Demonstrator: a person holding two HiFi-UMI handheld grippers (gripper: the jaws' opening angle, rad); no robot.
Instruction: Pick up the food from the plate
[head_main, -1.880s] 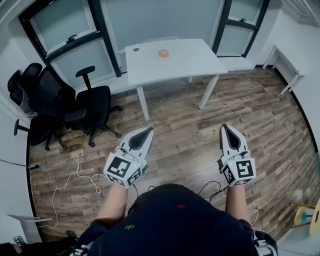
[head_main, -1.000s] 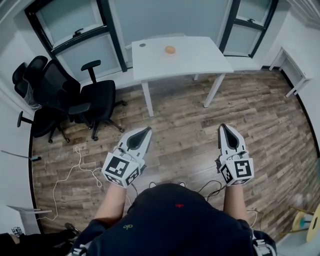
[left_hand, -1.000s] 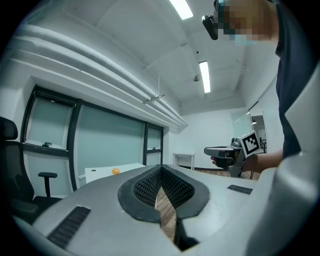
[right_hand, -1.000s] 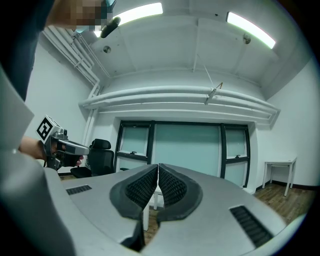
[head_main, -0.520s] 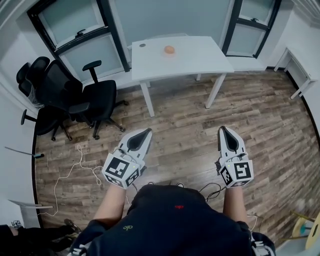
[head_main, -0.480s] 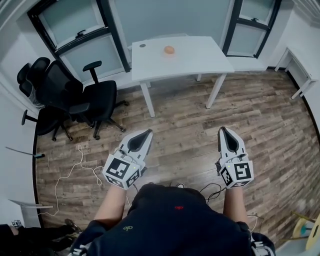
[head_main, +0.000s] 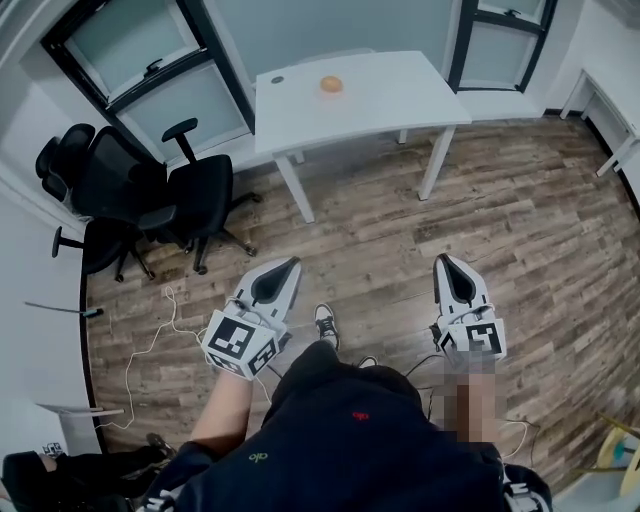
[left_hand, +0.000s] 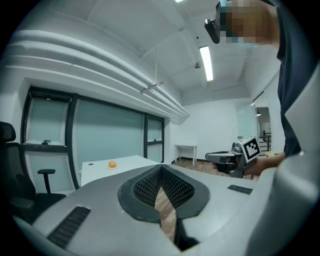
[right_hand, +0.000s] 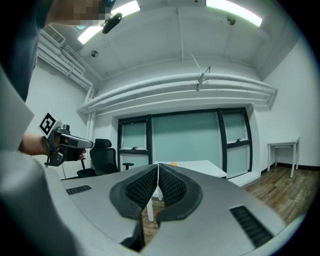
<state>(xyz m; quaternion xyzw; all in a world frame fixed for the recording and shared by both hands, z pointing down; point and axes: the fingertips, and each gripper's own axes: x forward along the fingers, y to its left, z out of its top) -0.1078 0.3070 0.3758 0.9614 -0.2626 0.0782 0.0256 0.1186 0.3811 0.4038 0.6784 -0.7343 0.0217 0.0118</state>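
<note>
An orange round piece of food (head_main: 331, 84) lies on a small pale plate on the white table (head_main: 390, 95) at the far side of the room. It also shows small in the left gripper view as the food (left_hand: 112, 164) and just above the jaws in the right gripper view as the food (right_hand: 173, 163). My left gripper (head_main: 291, 263) and right gripper (head_main: 443, 260) are held out in front of the person's body, over the wooden floor and far short of the table. Both point towards the table. Both are shut with nothing between the jaws.
Black office chairs (head_main: 150, 200) stand left of the table. A white cable (head_main: 150, 345) trails on the floor at the left. A small dark disc (head_main: 277, 79) lies on the table's left end. A white side table (head_main: 605, 110) stands at the right. The person's shoe (head_main: 325, 325) shows between the grippers.
The view has shifted: the table and food sit a little higher in the frame, and a shoe has stepped into view. Both grippers stay shut and held as before.
</note>
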